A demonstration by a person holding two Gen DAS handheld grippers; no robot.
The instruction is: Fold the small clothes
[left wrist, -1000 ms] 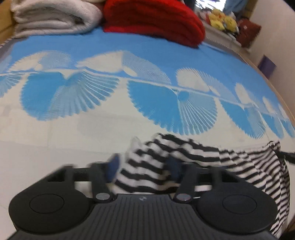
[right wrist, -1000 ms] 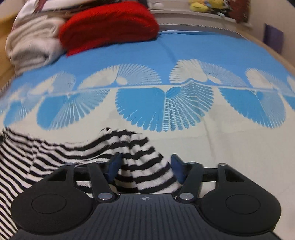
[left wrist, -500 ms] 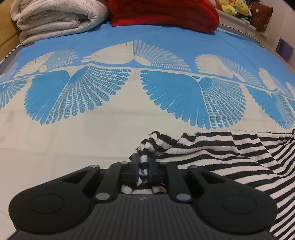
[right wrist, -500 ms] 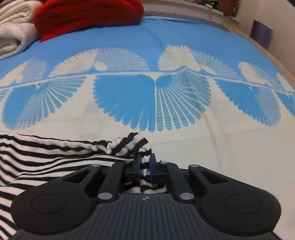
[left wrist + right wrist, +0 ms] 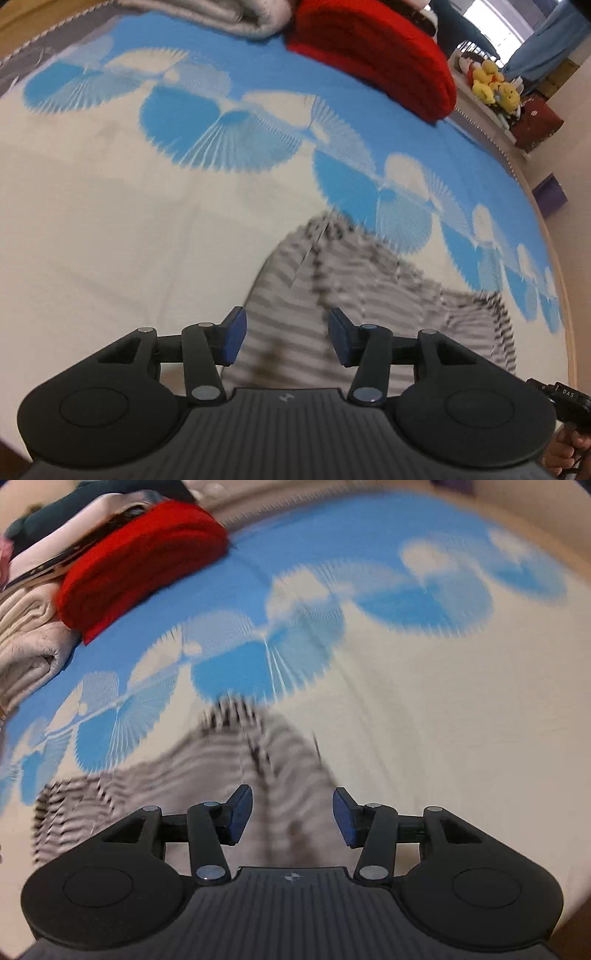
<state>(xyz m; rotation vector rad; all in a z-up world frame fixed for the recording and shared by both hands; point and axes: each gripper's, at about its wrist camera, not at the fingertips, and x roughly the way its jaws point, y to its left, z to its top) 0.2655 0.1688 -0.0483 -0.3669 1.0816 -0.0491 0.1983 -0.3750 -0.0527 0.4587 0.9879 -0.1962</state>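
On blue-white bedspread [image 5: 110, 221], striped garment [image 5: 351, 280], red blanket [image 5: 140, 561]

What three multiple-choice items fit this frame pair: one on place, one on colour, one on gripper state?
1. Where does the striped garment lie?
A. on the patterned bedspread
B. on top of the red blanket
C. on the floor

2. What colours are the garment's stripes?
A. red and white
B. black and white
C. blue and yellow

3. How do the pads of the left gripper and the right gripper stand?
A. both clamped on the cloth
B. left clamped, right apart
C. both apart, off the cloth

Key: 1 A, it lies spread on the blue and cream bedspread, apart from the blanket at the far end. 2 B, dark and pale bands show despite blur. 3 C, both sets of jaws are opening, the cloth seen through the gap and below it.
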